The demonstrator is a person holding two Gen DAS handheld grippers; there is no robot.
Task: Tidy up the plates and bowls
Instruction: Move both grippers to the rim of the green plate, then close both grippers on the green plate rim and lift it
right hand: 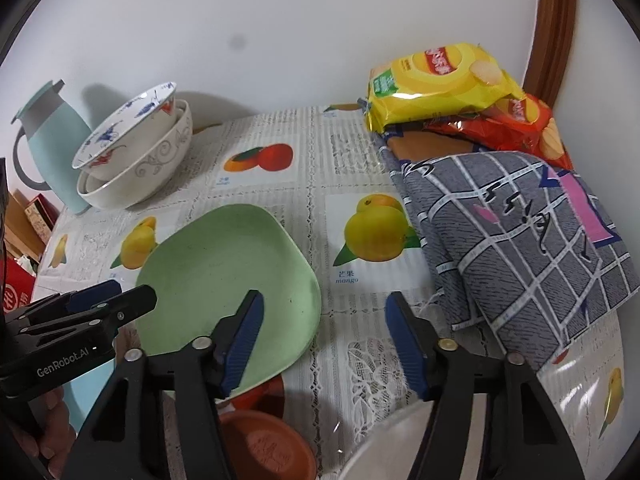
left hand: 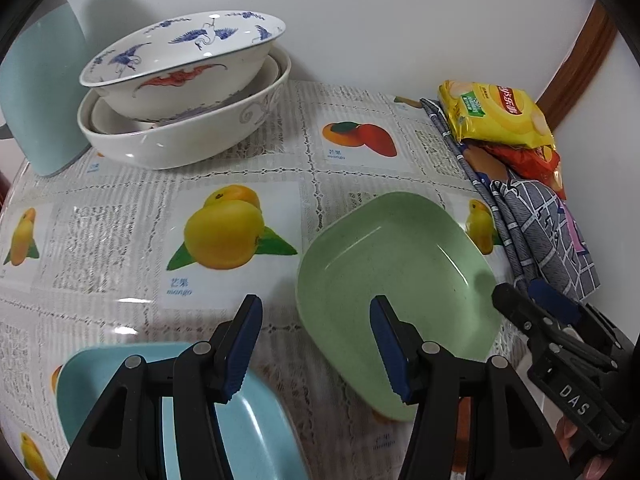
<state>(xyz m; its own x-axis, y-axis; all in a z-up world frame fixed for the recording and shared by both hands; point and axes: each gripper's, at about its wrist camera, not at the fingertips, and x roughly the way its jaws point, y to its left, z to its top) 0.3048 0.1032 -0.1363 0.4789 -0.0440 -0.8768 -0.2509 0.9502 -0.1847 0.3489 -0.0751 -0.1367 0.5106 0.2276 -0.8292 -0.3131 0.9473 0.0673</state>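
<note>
Left gripper [left hand: 316, 344]: hovering above the table with its jaws parted and nothing between the pads.
Right gripper [right hand: 324, 340]: also released, jaws apart over bare tablecloth, gripping nothing.
Green plate [left hand: 396, 276]: lying flat on the mango-print tablecloth [left hand: 120, 216], just under and ahead of the left gripper's right finger [left hand: 390, 344]; the right gripper's left finger [right hand: 244, 340] is hanging over its near edge.
Light blue plate [left hand: 256, 428]: sitting below the left gripper's left finger, close to the near table edge.
Stacked bowls [left hand: 184, 92]: resting far ahead and to the left of both grippers, by the wall, the crane-painted one tilting on top.
Teal jug [right hand: 52, 140]: standing just left of the bowls.
Red-brown dish [right hand: 264, 444]: lying directly beneath the right gripper.
Snack bags [right hand: 444, 88]: piling ahead and to the right, on a checked grey cloth [right hand: 520, 232].
</note>
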